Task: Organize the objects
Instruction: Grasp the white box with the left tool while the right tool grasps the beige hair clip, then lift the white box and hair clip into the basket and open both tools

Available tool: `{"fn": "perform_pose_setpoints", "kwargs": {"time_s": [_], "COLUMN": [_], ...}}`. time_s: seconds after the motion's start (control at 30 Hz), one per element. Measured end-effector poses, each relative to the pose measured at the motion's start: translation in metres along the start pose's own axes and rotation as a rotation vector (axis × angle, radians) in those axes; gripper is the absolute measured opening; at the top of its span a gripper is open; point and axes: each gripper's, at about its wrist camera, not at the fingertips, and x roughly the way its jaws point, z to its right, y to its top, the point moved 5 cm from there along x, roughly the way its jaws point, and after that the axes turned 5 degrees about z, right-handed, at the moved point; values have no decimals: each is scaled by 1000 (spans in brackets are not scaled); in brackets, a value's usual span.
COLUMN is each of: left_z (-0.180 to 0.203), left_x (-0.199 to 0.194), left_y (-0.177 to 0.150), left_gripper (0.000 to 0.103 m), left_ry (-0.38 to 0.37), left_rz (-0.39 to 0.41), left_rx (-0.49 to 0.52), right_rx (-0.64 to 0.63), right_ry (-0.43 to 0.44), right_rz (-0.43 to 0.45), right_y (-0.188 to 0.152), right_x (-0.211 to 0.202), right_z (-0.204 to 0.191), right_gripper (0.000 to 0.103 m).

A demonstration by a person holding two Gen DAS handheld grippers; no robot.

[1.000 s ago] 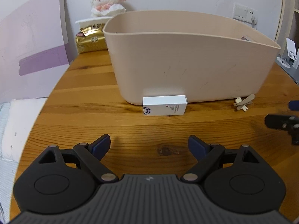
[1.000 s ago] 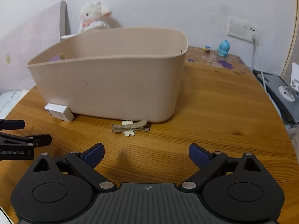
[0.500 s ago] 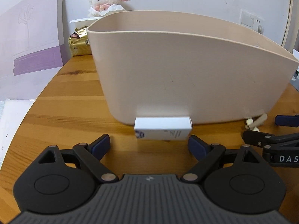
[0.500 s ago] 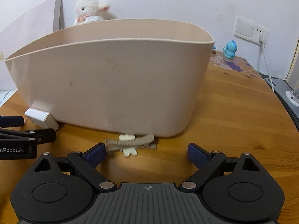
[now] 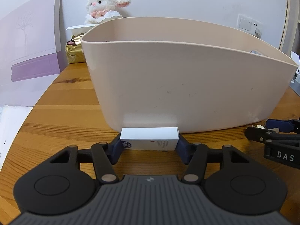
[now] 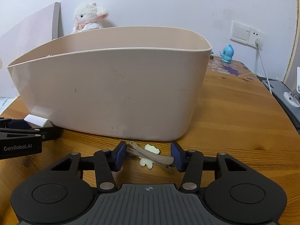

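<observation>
A large beige plastic bin (image 5: 183, 78) stands on the wooden table (image 5: 61, 116); it also fills the right wrist view (image 6: 112, 91). A small white box (image 5: 150, 139) lies against the bin's front wall, and my left gripper (image 5: 149, 146) is shut on its two ends. The box end shows in the right wrist view (image 6: 36, 121). A tan hair clip with a cream bear charm (image 6: 150, 155) lies on the table before the bin. My right gripper (image 6: 148, 155) has closed on the clip's two ends.
A white plush lamb (image 5: 105, 5), a gold bag (image 5: 75, 50) and a purple-white board (image 5: 28, 52) stand behind the bin on the left. A blue figurine (image 6: 227, 53), a wall socket with cable (image 6: 259, 43) and a grey device (image 6: 281, 93) are on the right.
Both grippers moved forward and down to the table in front of the bin. The left one closed on the white box; the right one closed around the hair clip.
</observation>
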Motion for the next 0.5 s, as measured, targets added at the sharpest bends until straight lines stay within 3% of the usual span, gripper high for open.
{"fn": "perform_pose_setpoints", "kwargs": {"time_s": [0.3,0.5], "left_z": [-4,-8], "left_x": [-17,-48], "left_y": [0,7], "left_gripper": [61,61], "left_ry": [13,7], "left_rz": [-7,17], "left_rx": [4,8], "right_rx": [50,50], "right_ry": [24,45], "right_rz": [-7,40], "right_y": [-5,7], "right_x": [-18,-54], "right_z": [10,16], "right_gripper": [48,48]}}
